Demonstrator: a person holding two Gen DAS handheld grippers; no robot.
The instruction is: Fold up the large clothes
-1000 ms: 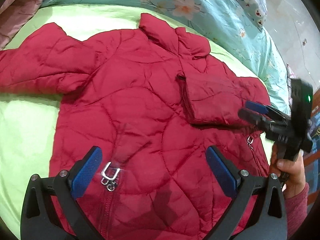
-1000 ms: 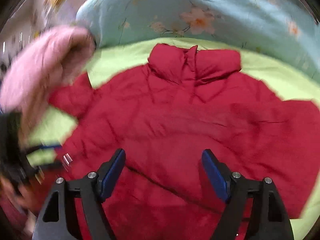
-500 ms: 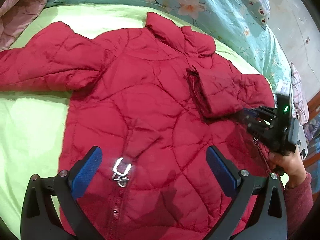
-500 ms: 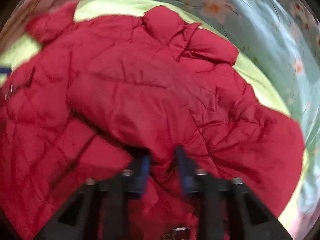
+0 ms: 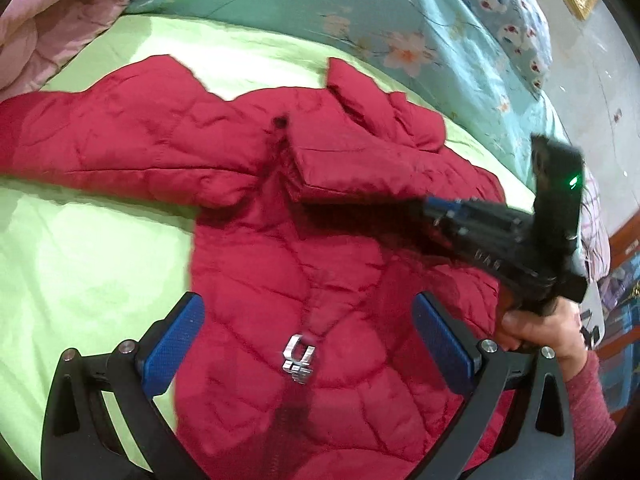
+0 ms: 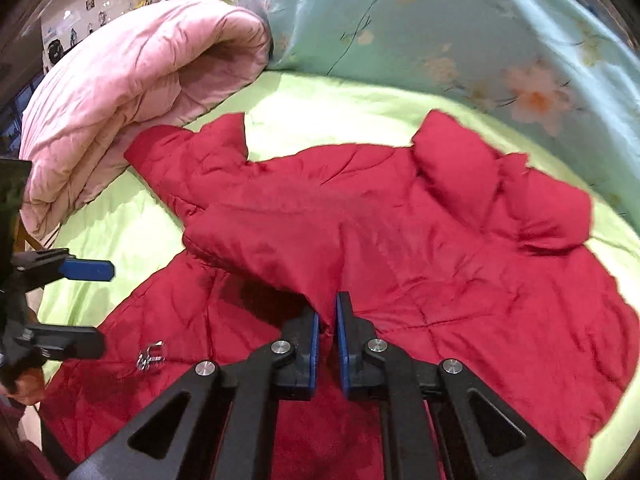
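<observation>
A red quilted jacket (image 5: 288, 264) lies front up on a lime-green sheet (image 5: 80, 264), collar toward the far side; it also fills the right wrist view (image 6: 460, 264). Its one sleeve (image 5: 352, 160) is folded across the chest. My right gripper (image 6: 327, 316) is shut on that sleeve's fabric and holds it over the body; it shows in the left wrist view (image 5: 436, 208). My left gripper (image 5: 308, 336) is open, hovering above the lower front, straddling the silver zipper pull (image 5: 298, 356). The other sleeve (image 5: 100, 148) lies stretched out to the left.
A rolled pink quilt (image 6: 132, 80) lies at the far left of the bed. A teal floral duvet (image 6: 460, 28) borders the far side. Floor and furniture show past the bed's right edge (image 5: 600, 80).
My right gripper has closed on the folded sleeve and carried it further across the jacket's chest toward the left. My left gripper stayed open over the zipper, shifting slightly.
</observation>
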